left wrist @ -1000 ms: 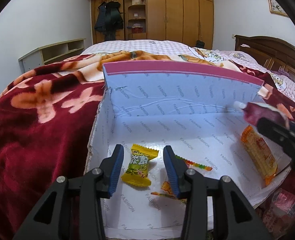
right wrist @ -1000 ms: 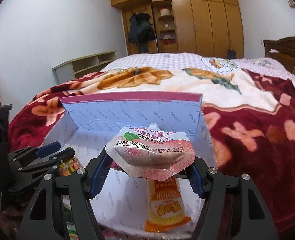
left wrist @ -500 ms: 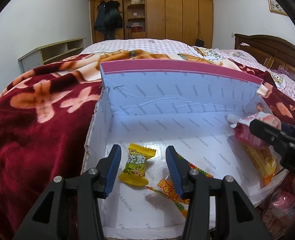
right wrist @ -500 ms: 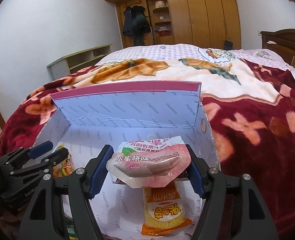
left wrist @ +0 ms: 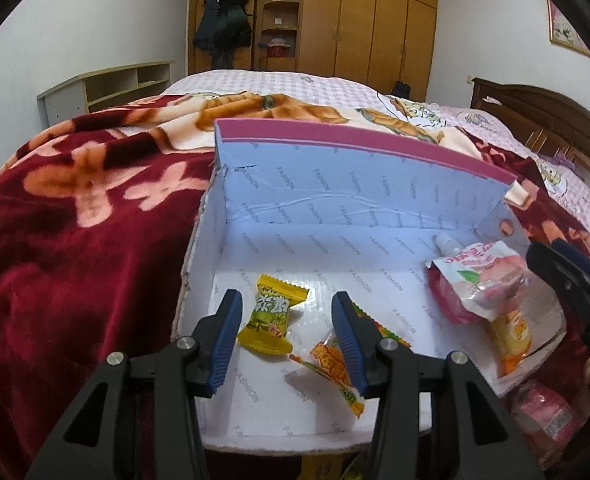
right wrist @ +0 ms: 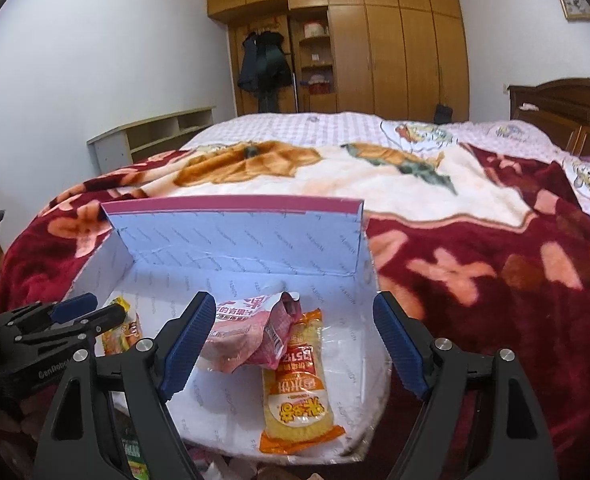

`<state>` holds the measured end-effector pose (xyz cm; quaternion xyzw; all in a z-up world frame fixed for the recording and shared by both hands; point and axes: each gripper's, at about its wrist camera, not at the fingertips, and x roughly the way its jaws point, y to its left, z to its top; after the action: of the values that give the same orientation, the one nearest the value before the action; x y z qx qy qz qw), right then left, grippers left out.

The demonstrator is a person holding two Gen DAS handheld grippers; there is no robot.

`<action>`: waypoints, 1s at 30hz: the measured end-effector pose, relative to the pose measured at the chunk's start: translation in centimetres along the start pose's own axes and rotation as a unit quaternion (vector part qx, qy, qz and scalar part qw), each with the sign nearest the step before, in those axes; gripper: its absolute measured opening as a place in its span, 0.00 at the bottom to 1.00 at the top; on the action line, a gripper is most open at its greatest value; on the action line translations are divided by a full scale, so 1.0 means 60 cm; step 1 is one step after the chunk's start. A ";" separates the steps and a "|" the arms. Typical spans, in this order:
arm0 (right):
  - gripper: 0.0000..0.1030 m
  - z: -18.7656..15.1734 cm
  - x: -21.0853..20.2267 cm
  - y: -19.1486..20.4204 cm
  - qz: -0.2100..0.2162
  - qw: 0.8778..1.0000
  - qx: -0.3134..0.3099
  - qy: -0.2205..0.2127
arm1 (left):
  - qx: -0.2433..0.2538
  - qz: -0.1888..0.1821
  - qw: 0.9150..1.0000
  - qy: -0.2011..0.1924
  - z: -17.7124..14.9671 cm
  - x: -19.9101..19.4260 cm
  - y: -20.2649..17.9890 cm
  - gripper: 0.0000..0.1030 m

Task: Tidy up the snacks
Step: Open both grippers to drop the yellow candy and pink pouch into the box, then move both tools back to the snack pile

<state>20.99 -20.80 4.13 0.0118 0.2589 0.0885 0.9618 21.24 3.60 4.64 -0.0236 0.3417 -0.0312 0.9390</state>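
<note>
Right tongs point(right wrist: 295, 344) are opening, the pouch point(right wrist: 251, 332) lying loose in the box point(right wrist: 235, 236), half covering a yellow packet point(right wrist: 295, 400). Left tongs point(left wrist: 287, 340) gape over a candy point(left wrist: 271, 316), gripping nothing.

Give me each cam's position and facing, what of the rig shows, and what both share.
Left wrist: on the left hand-held gripper, looking down into the box's left part at the yellow candy; its own fingers show, the right hand-held gripper at right edge.
Right wrist: on the right hand-held gripper, jaws opening, over the box's right part and pink pouch.
Shared: box, pouch, orange packet, bed, wardrobe.
</note>
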 end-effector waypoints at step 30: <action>0.80 -0.066 -0.127 0.021 0.028 0.999 0.014 -0.012 | 0.004 0.001 1.000 -0.023 -0.057 -0.134 -0.003 0.48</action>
<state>12.31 -20.97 4.55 0.0335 0.2481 0.1118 0.9617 12.88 3.94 7.19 -0.0201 0.3200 -0.0306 0.9467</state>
